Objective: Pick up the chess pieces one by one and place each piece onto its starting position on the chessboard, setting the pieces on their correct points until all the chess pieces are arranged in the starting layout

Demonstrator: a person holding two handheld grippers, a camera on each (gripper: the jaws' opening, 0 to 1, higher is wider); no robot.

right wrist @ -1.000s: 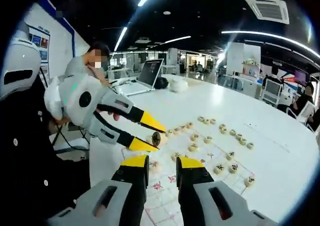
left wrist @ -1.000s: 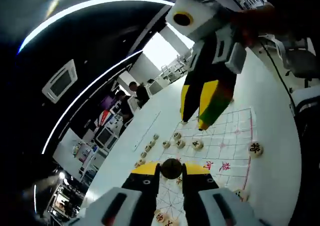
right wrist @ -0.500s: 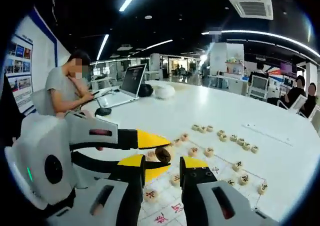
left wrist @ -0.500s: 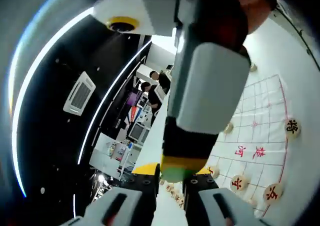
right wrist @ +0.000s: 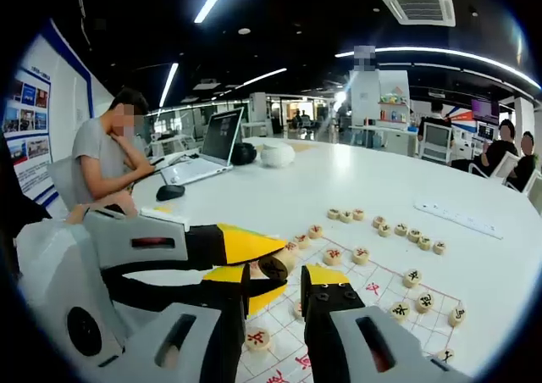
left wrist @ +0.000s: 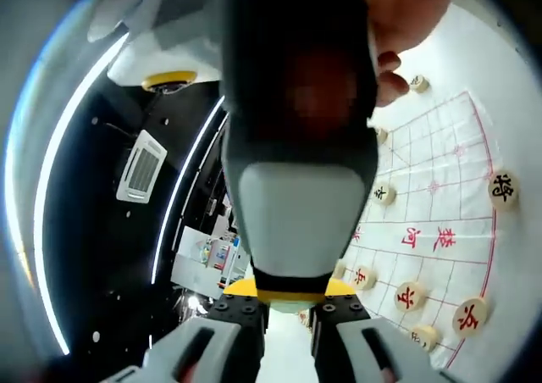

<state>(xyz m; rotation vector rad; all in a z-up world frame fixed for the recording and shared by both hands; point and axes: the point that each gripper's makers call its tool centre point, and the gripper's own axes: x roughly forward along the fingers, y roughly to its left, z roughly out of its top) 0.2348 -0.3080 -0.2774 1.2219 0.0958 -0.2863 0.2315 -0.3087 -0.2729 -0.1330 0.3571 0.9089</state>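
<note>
In the right gripper view, my left gripper (right wrist: 276, 267) reaches in from the left, its yellow-tipped jaws shut on a round wooden chess piece (right wrist: 272, 268) held above the white table. That piece hangs in the gap between the jaws of my right gripper (right wrist: 273, 276), which stand open on either side of it. In the left gripper view, the grey and black body of my right gripper (left wrist: 296, 205) hides the piece, just over my left gripper's yellow tips (left wrist: 290, 288). The chessboard (left wrist: 440, 171) (right wrist: 383, 296) lies on the table with several pieces (left wrist: 503, 188) on its lines.
A row of loose pieces (right wrist: 398, 229) lies beyond the board. A person (right wrist: 106, 150) sits at an open laptop (right wrist: 216, 141) at the far left, with a mouse (right wrist: 169, 191) nearby. A white strip (right wrist: 457, 218) lies far right. A hand (left wrist: 398, 27) grips the right gripper.
The two grippers have closed in on each other. The right gripper now looms over the left gripper's tips and hides the held piece, which sits between the right jaws.
</note>
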